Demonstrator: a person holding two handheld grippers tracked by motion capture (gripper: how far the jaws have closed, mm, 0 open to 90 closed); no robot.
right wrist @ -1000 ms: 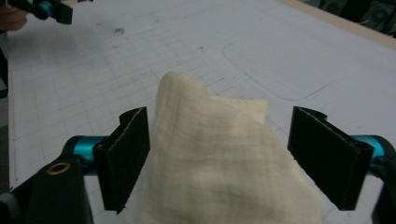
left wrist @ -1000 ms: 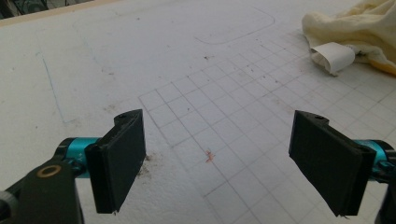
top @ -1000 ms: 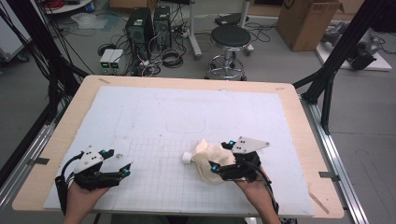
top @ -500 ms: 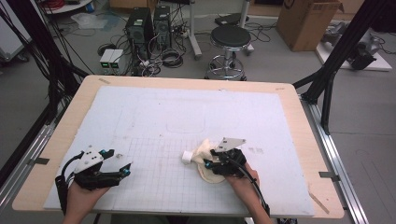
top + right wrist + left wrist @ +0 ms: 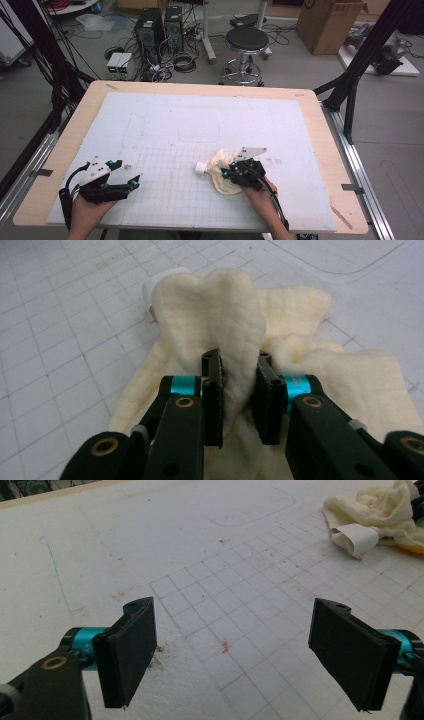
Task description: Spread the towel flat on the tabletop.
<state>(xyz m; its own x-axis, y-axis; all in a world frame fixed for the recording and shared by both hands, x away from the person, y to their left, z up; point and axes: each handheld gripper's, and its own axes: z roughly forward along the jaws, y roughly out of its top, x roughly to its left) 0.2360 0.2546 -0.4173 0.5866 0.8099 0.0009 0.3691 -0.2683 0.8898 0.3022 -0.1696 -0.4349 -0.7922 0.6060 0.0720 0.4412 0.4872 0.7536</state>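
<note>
Cloth (image 5: pixel 223 171) is the work in hand: a cream, crumpled piece lying on the white gridded mat (image 5: pixel 200 125) of the table (image 5: pixel 320 130), toward the person's right and near the front edge. The right hand-held gripper (image 5: pixel 239 395) has just been closing, and in its own view a raised fold of the fabric stands pinched between the two black pads, so the grasp looks made. Judging by that, the pick-up step is done or nearly so, while lifting, spreading or folding the cloth is all left; it lies bunched, with no neat edge showing. From the high view its long axis runs roughly from the near right, under the gripper, toward the far left, ending in a small white tag (image 5: pixel 201 168) that points to the middle of the mat. The pinched fold itself rises upright, away from the mat. The left hand-held gripper (image 5: pixel 245 655) sits well apart from the cloth, low over bare grid squares, its jaws wide and nothing between them.
</note>
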